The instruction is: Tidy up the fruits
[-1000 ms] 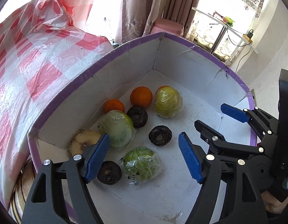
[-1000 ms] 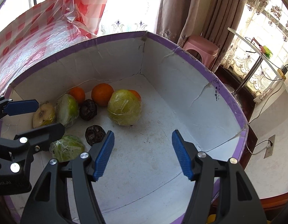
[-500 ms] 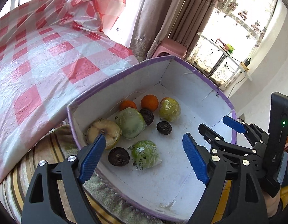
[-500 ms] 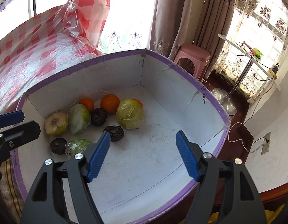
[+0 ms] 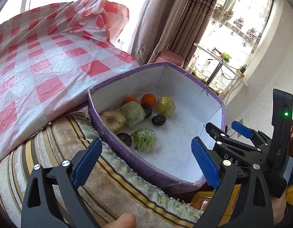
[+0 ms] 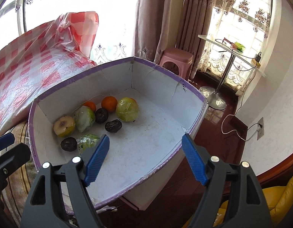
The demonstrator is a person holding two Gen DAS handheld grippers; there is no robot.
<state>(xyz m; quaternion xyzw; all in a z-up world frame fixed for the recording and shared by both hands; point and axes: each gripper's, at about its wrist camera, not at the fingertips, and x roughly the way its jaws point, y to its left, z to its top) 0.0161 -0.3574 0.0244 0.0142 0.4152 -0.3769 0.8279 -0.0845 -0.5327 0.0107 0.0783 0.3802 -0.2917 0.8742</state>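
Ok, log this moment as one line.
left gripper: open, empty | right gripper: open, empty | fruits: all in box, left end | oranges at back | both grippers outside box

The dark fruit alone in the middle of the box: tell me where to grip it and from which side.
Grip the dark fruit across its round middle, coming straight down from above with the right gripper, which is open and empty. The fruit sits low and squat on the box floor. Bare floor shows around it, probably room for both fingers.
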